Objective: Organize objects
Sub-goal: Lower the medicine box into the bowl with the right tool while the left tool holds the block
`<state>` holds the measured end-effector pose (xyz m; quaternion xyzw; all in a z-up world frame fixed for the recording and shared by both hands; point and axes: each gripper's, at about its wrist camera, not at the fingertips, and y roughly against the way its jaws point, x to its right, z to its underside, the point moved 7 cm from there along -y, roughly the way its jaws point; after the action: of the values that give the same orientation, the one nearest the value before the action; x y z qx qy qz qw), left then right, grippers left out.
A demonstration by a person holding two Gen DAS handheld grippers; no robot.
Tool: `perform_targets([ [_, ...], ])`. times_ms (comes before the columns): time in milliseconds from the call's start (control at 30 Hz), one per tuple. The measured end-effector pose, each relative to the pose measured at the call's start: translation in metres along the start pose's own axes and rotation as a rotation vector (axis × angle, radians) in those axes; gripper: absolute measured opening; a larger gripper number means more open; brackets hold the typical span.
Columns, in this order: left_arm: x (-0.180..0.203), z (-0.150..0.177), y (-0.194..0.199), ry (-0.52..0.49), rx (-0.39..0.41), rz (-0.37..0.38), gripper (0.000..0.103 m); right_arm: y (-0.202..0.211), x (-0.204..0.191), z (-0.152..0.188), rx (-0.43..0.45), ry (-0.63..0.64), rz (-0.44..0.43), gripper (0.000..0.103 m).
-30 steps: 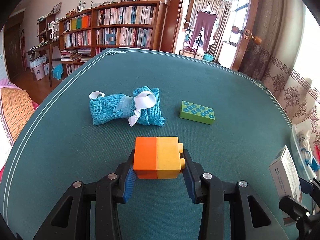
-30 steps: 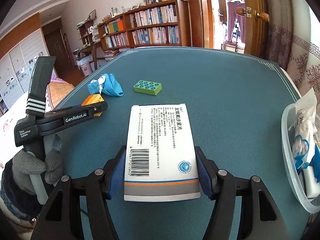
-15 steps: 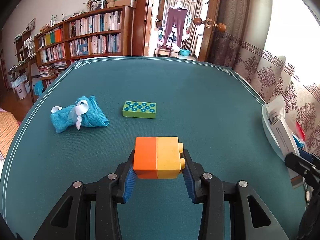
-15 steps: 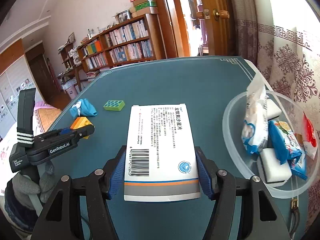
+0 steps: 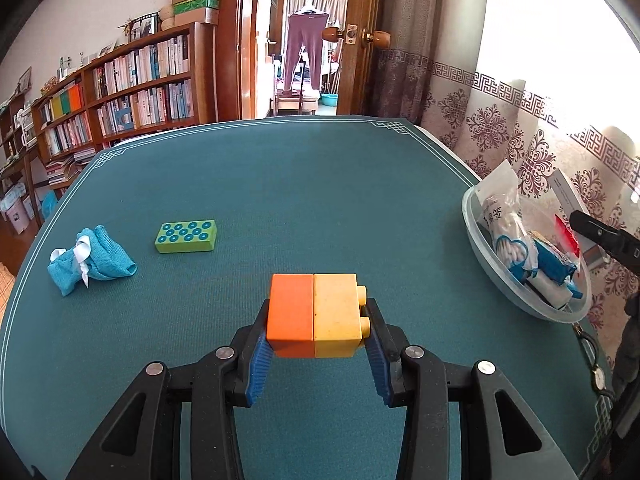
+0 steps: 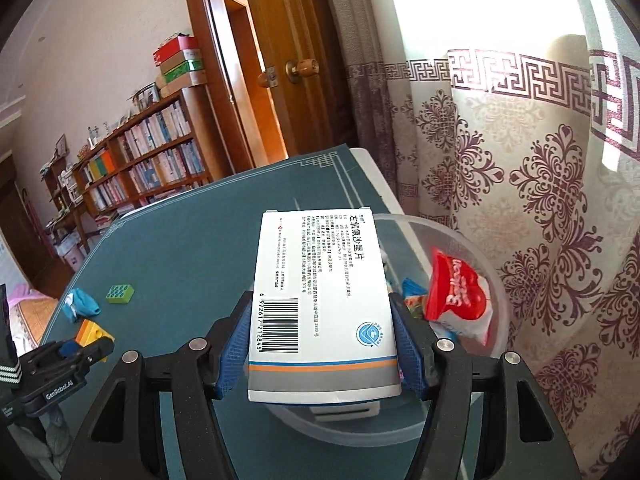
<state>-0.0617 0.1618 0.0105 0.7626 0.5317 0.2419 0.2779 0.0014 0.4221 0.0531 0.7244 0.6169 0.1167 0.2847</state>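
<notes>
My left gripper (image 5: 316, 354) is shut on an orange and yellow toy brick (image 5: 314, 314) and holds it above the green table. My right gripper (image 6: 322, 354) is shut on a white medicine box (image 6: 320, 292) and holds it over the clear plastic bowl (image 6: 472, 240) at the table's right edge. The bowl (image 5: 472, 220) holds snack packets and a red bag (image 6: 456, 296). A green studded brick (image 5: 186, 236) and a blue cloth pouch (image 5: 90, 260) lie on the table at the left.
A patterned curtain (image 6: 520, 160) hangs right behind the bowl. A bookshelf (image 5: 132, 88) and an open wooden door (image 5: 360, 36) stand beyond the table's far edge. The left gripper (image 6: 60, 364) shows at lower left in the right wrist view.
Both grippers swung to the right. The medicine box moved from above the table's middle to over the bowl. The brick stays gripped.
</notes>
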Motion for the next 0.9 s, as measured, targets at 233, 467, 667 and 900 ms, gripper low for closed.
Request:
perform_targets([
  [233, 0.024, -0.004, -0.001, -0.036, -0.001, 0.030, 0.044, -0.023, 0.024, -0.017, 0.003, 0.000, 0.066, 0.065],
  [467, 0.041, -0.008, -0.004, -0.060, -0.013, 0.058, 0.044, -0.039, 0.030, -0.014, -0.020, -0.019, 0.068, 0.066],
  [667, 0.066, -0.011, -0.008, -0.096, -0.022, 0.109, 0.044, -0.027, 0.030, -0.012, 0.010, -0.020, 0.062, 0.067],
  [900, 0.109, -0.017, -0.010, -0.139, -0.046, 0.224, 0.044, -0.014, 0.029, -0.012, 0.047, -0.027, 0.056, 0.067],
])
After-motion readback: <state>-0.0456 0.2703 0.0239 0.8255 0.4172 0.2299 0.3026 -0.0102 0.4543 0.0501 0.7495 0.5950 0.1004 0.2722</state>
